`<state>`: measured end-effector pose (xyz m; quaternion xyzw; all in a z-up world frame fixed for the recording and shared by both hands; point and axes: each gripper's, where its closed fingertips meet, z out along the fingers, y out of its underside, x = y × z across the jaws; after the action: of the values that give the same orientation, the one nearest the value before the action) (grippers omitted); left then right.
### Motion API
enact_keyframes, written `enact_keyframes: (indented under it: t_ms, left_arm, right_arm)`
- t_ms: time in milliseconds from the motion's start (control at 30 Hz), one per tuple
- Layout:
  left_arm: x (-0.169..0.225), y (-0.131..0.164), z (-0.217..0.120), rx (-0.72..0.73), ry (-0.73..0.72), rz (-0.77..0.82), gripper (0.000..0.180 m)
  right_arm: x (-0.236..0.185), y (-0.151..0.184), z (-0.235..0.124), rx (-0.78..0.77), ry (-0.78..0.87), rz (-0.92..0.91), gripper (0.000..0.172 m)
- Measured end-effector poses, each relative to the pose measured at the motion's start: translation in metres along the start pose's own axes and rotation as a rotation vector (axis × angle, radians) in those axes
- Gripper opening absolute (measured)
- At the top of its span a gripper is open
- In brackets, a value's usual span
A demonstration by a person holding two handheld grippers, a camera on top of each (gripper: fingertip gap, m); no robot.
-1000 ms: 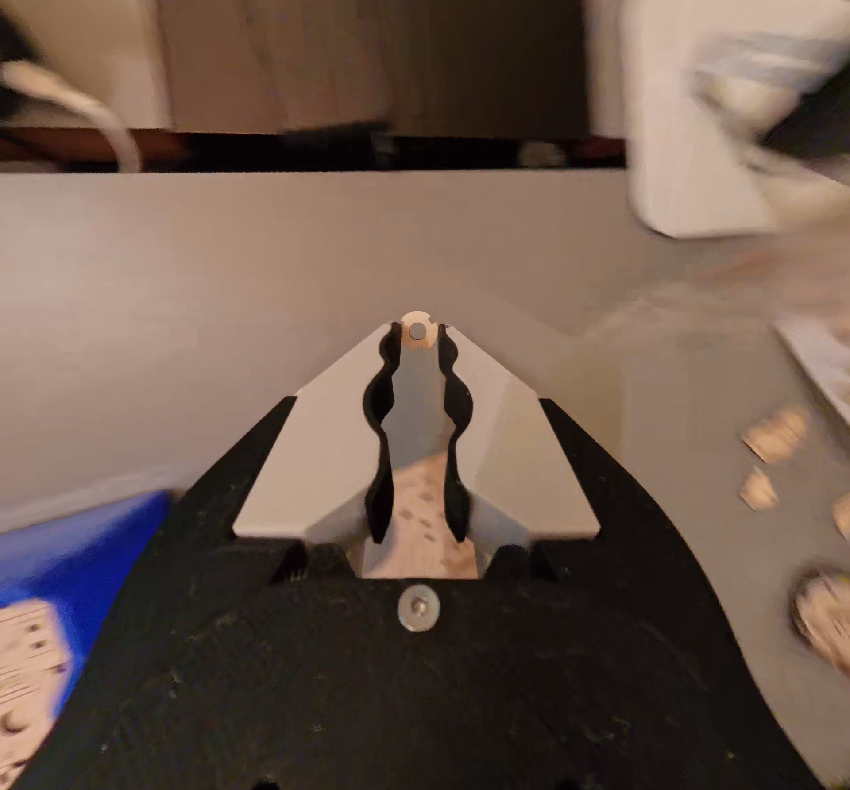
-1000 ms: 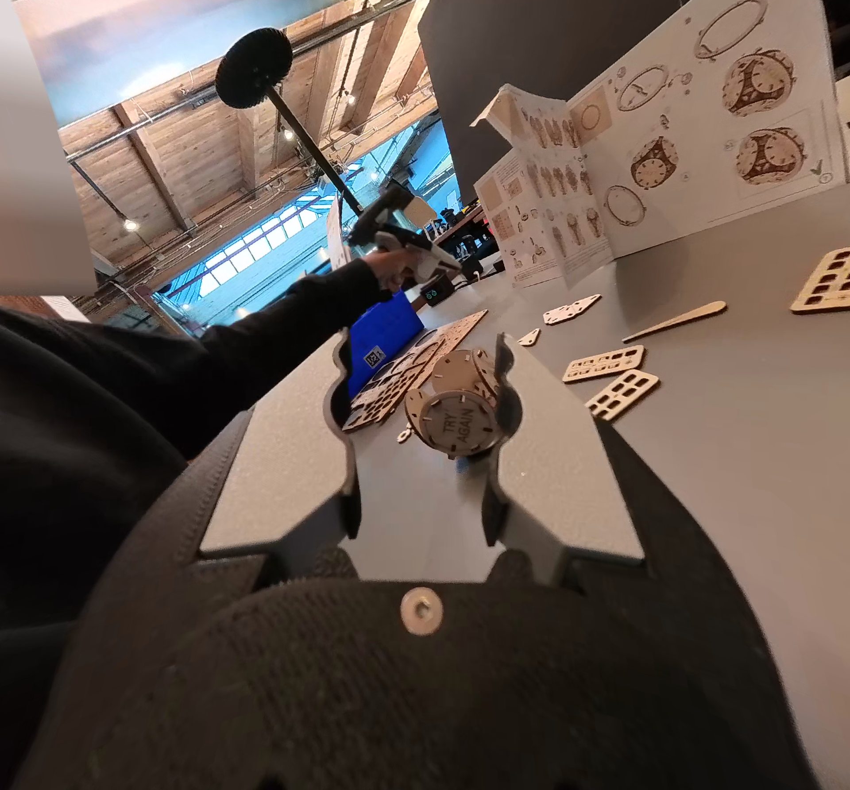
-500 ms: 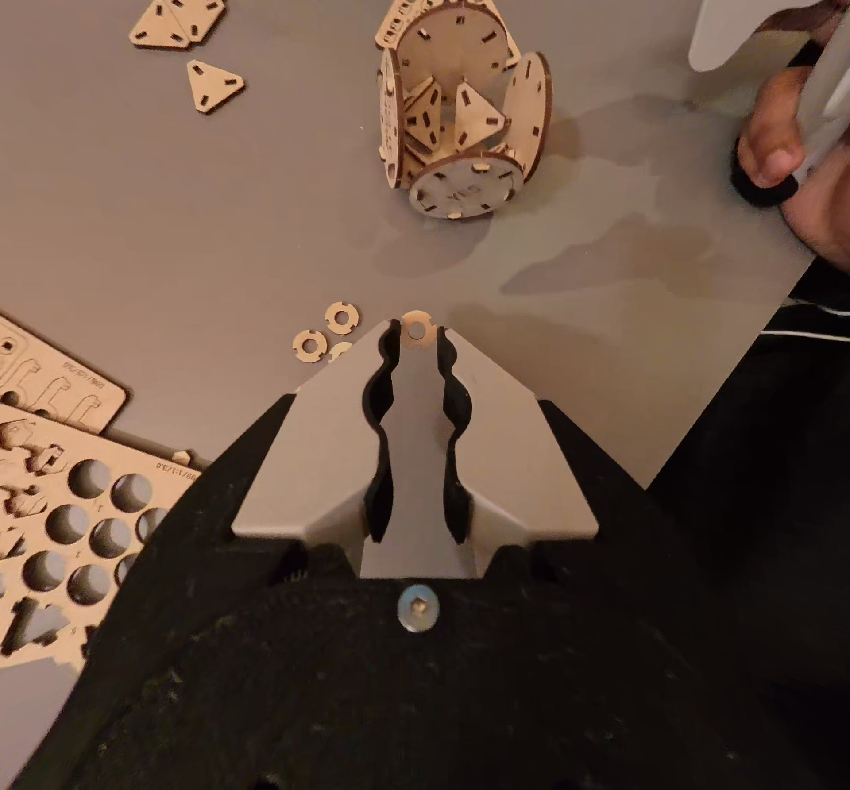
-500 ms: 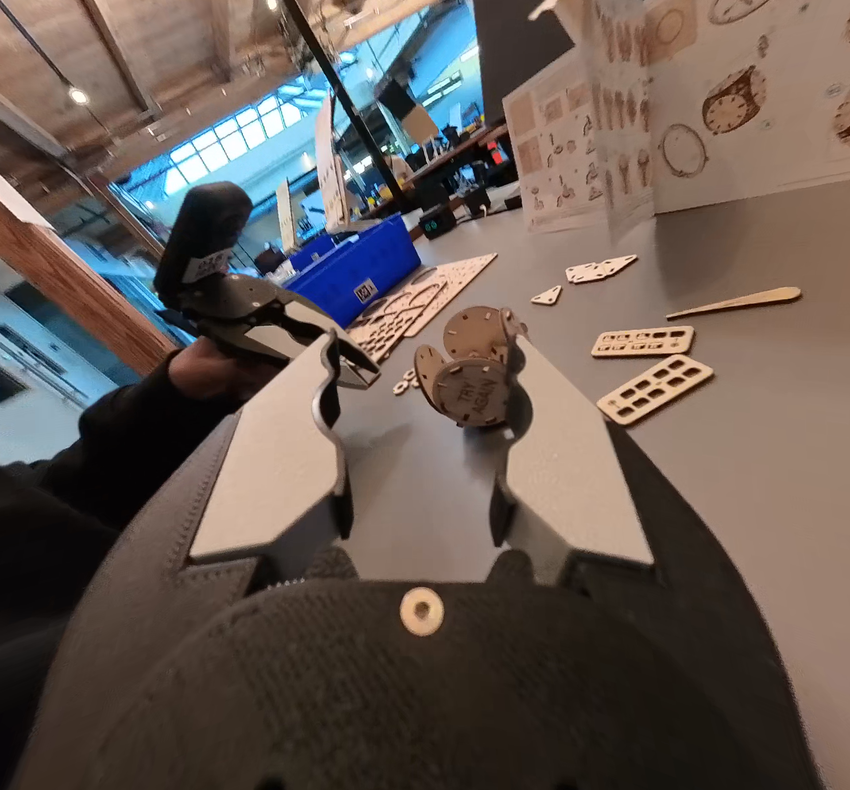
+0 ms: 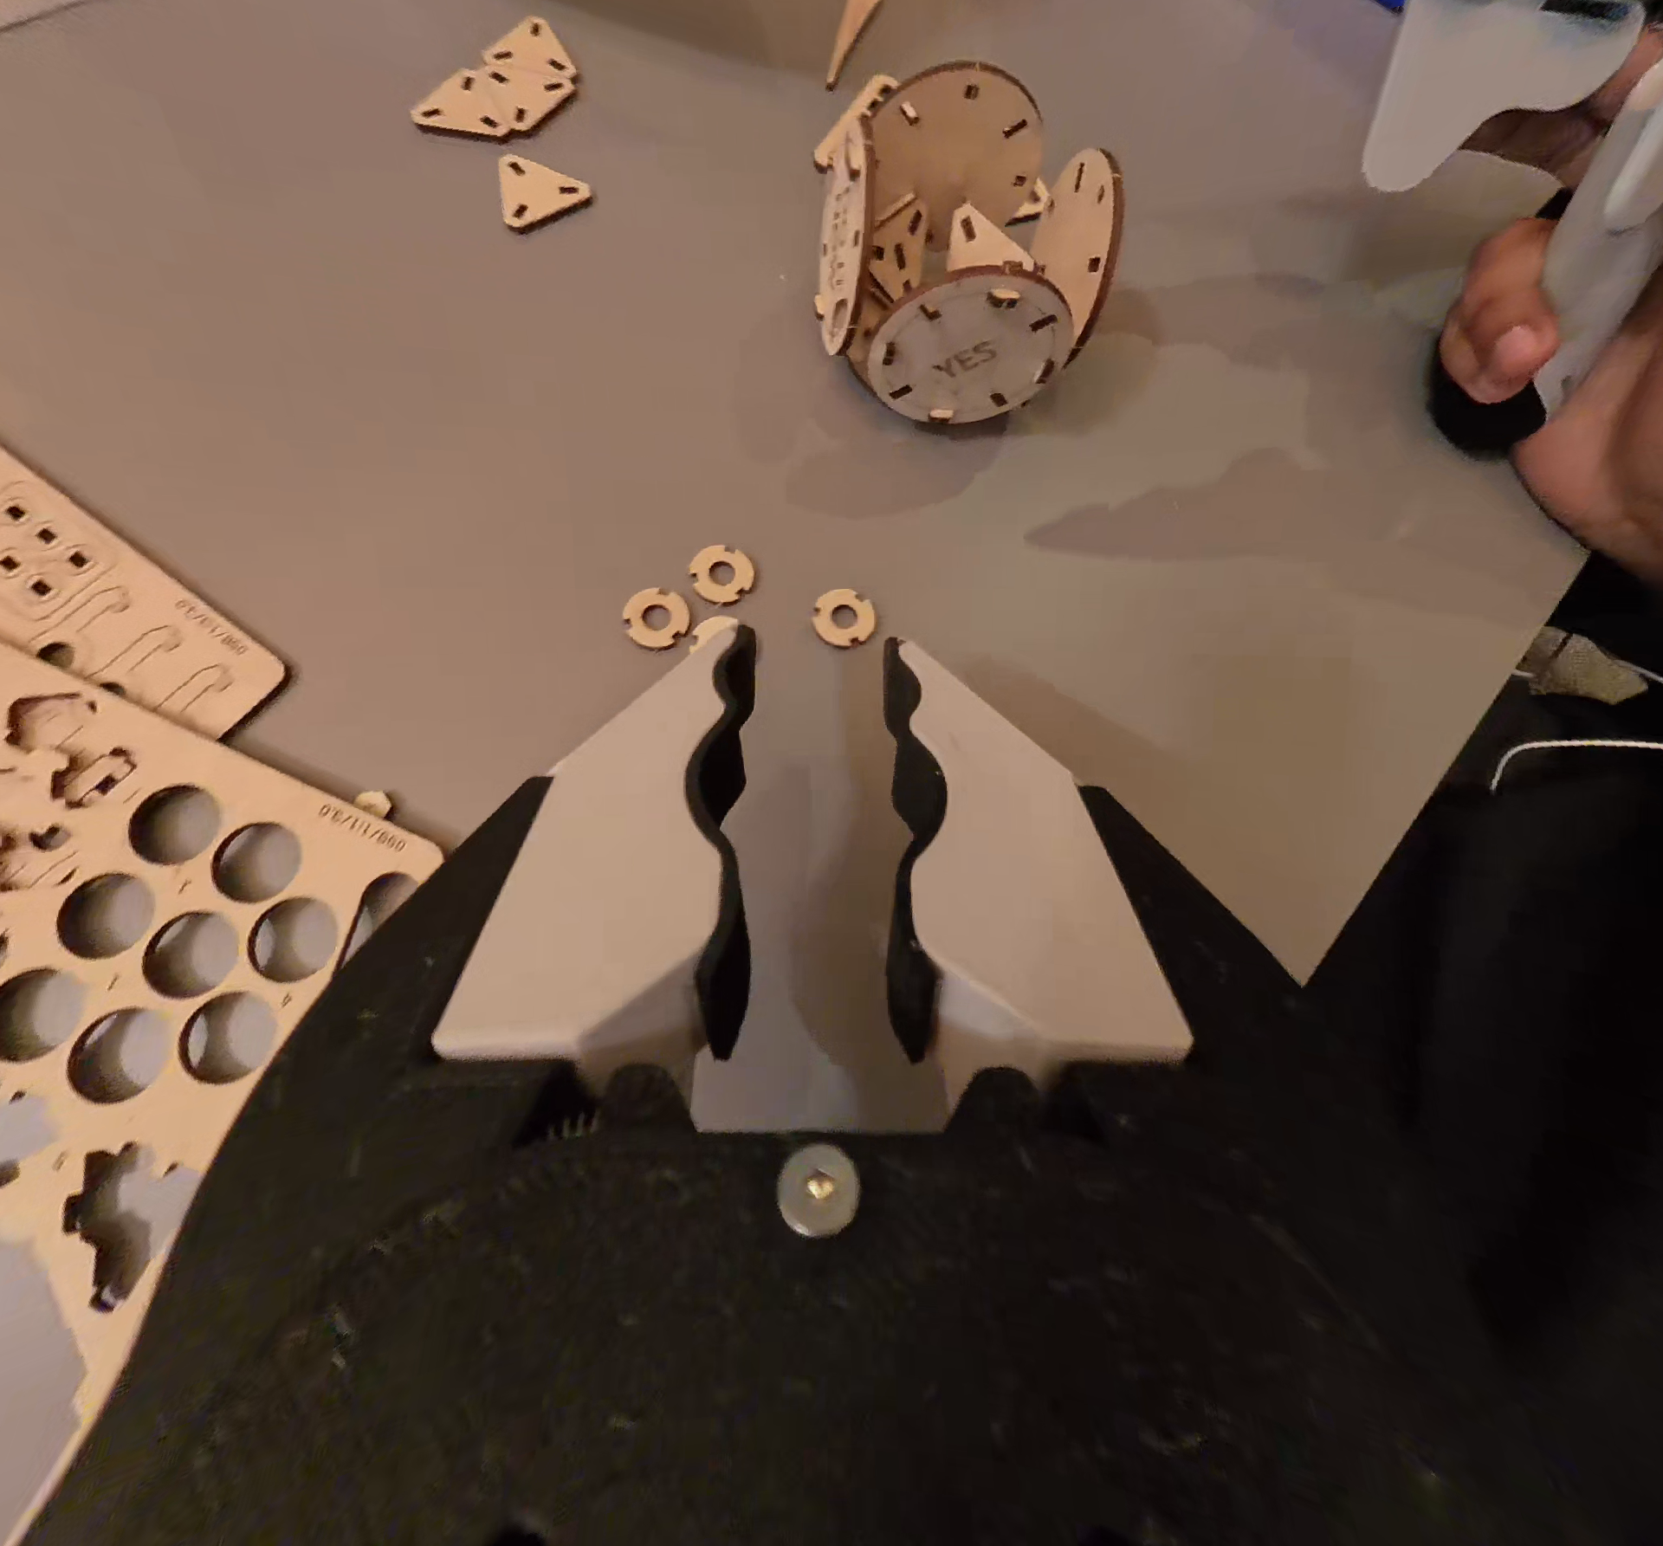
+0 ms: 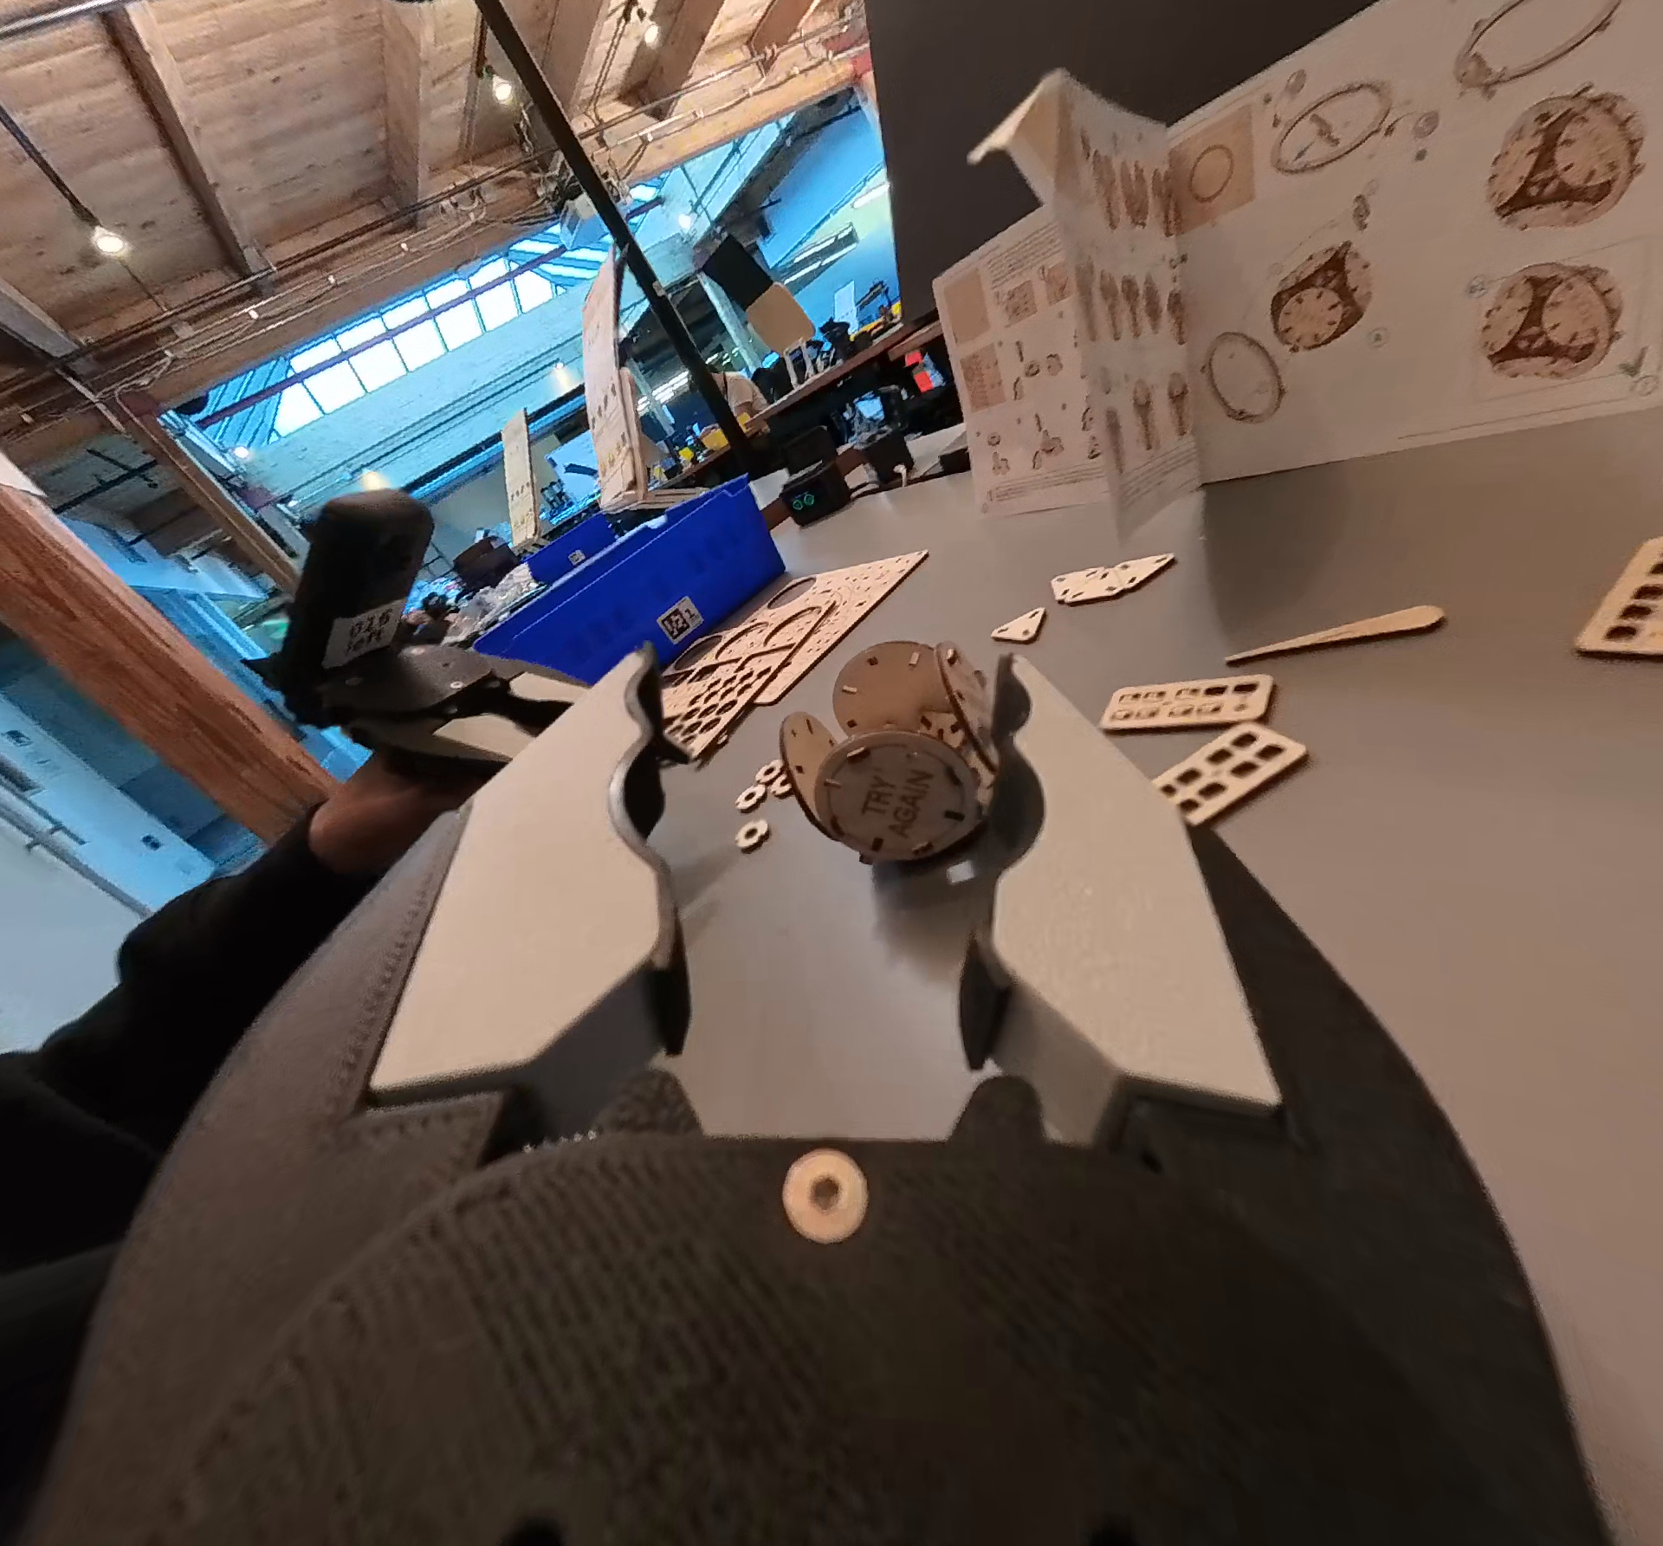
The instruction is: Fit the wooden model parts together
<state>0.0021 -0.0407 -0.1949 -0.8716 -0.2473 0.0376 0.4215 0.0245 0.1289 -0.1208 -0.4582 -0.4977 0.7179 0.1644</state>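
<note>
Three small wooden rings [image 5: 720, 574] lie on the grey table [image 5: 360, 387], the newest one [image 5: 843, 616] dropped moments ago from our left gripper [image 5: 814, 648], now narrowly parted and empty, while our right gripper [image 6: 823, 697] gapes wide, holding nothing, beside the wooden ball assembly [image 6: 900, 769].
</note>
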Motion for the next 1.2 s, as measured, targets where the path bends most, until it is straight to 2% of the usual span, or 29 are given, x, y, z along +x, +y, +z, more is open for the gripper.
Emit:
enact_keyframes:
  t_ms: [133,300,400,500,533,567,600,633,700,800,967,1133,1200]
  left_arm:
    - [-0.010,-0.004,-0.005,0.028,-0.018,-0.015,0.028]
    - [-0.031,-0.043,0.004,0.080,-0.030,0.015,0.027]
    - [-0.047,-0.081,0.022,0.128,-0.019,0.036,0.026]
    - [-0.093,-0.145,0.045,0.263,-0.169,0.101,0.016]
    - [-0.104,-0.162,0.054,0.281,-0.190,0.103,0.015]
    - [-0.111,-0.173,0.065,0.274,-0.180,0.098,0.016]
    - [-0.115,-0.179,0.074,0.260,-0.166,0.091,0.017]
    - [-0.117,-0.179,0.082,0.244,-0.150,0.077,0.018]
    - [-0.111,-0.160,0.095,0.187,-0.087,0.085,0.018]
    - [-0.102,-0.123,0.112,0.059,-0.004,0.109,0.018]
    - [-0.085,-0.096,0.130,-0.094,0.090,0.142,0.038]
    - [-0.087,-0.085,0.139,-0.158,0.041,0.162,0.037]
    - [-0.087,-0.086,0.137,-0.168,0.018,0.170,0.024]
  right_arm:
    - [0.010,-0.016,-0.002,0.020,0.066,-0.093,0.072]
    - [0.024,-0.066,0.023,-0.009,0.078,-0.239,0.078]
    - [0.045,-0.093,0.046,-0.026,0.093,-0.366,0.077]
    - [0.068,-0.100,0.072,-0.002,0.048,-0.469,0.060]
    - [0.073,-0.101,0.079,0.021,0.023,-0.462,0.059]
    - [0.077,-0.097,0.084,0.019,-0.005,-0.417,0.067]
    - [0.077,-0.088,0.086,-0.015,-0.041,-0.373,0.069]
    - [0.081,-0.077,0.085,-0.054,-0.049,-0.367,0.063]
    - [0.099,-0.067,0.080,-0.086,0.034,-0.397,0.069]
    - [0.105,-0.072,0.080,-0.037,0.042,-0.411,0.065]
    - [0.113,-0.053,0.091,-0.104,0.000,-0.314,0.065]
    - [0.114,-0.062,0.085,-0.070,0.031,-0.357,0.064]
    - [0.111,-0.065,0.084,-0.055,0.018,-0.340,0.064]
